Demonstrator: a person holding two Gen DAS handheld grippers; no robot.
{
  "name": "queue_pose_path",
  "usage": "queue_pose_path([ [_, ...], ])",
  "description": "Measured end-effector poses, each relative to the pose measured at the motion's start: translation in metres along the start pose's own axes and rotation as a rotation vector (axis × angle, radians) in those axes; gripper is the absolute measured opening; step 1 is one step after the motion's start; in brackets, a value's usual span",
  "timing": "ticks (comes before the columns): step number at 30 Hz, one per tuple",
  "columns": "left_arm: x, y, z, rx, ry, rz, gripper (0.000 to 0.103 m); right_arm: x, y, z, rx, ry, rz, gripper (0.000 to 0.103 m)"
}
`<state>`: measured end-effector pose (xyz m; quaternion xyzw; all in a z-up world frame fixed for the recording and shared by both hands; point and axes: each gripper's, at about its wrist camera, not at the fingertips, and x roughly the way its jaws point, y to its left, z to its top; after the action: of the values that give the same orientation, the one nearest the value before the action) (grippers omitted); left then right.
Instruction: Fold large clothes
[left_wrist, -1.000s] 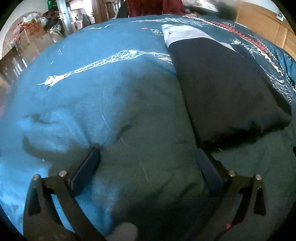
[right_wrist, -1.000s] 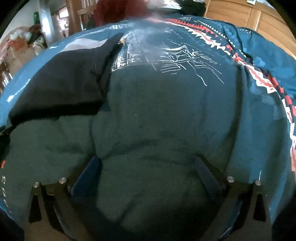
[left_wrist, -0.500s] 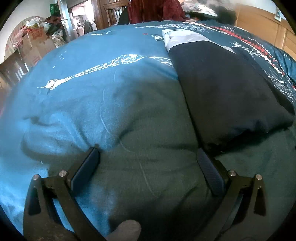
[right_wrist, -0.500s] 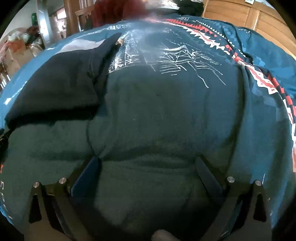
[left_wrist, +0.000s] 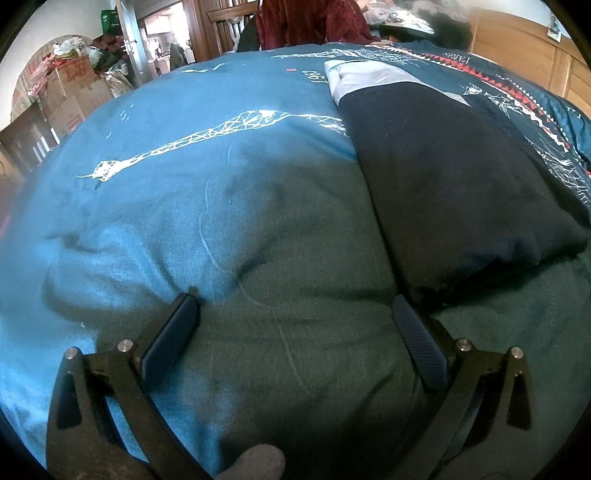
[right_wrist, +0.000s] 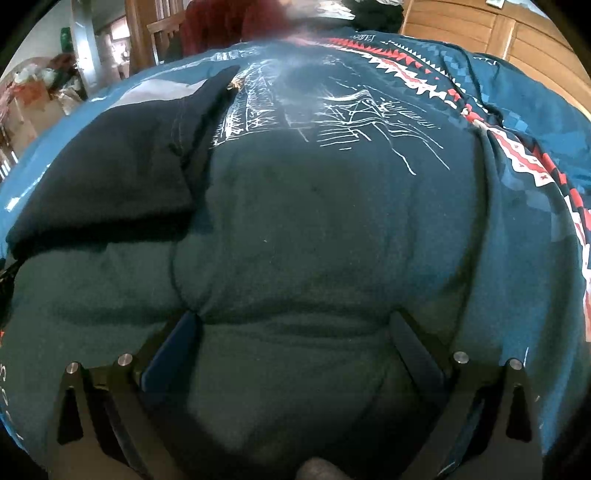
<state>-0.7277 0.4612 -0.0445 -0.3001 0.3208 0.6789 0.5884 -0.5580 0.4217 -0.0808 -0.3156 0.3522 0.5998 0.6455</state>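
Up close in the left wrist view, we see our left gripper (left_wrist: 295, 308) spread wide, both pads pressing into the teal bedcover (left_wrist: 207, 206). The folded dark garment (left_wrist: 443, 184) lies ahead and to the right, its near corner just beside the right pad. In the right wrist view, our right gripper (right_wrist: 295, 325) also stands wide on the teal bedcover (right_wrist: 314, 258); the dark garment (right_wrist: 110, 177) lies ahead to the left, well clear of the fingers.
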Motion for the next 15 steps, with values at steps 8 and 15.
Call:
queue_pose_path([
  [8,0.0001,-0.0002,0.0,0.0,0.0,0.001,0.103,-0.0001,-0.0004,-0.0012,0.0,-0.006,0.002,0.103],
  [15,0.0004,-0.0005,0.0001,0.0,0.001,0.001,0.103,-0.0001,-0.0007,-0.001,0.0,-0.006,0.004,0.103],
])
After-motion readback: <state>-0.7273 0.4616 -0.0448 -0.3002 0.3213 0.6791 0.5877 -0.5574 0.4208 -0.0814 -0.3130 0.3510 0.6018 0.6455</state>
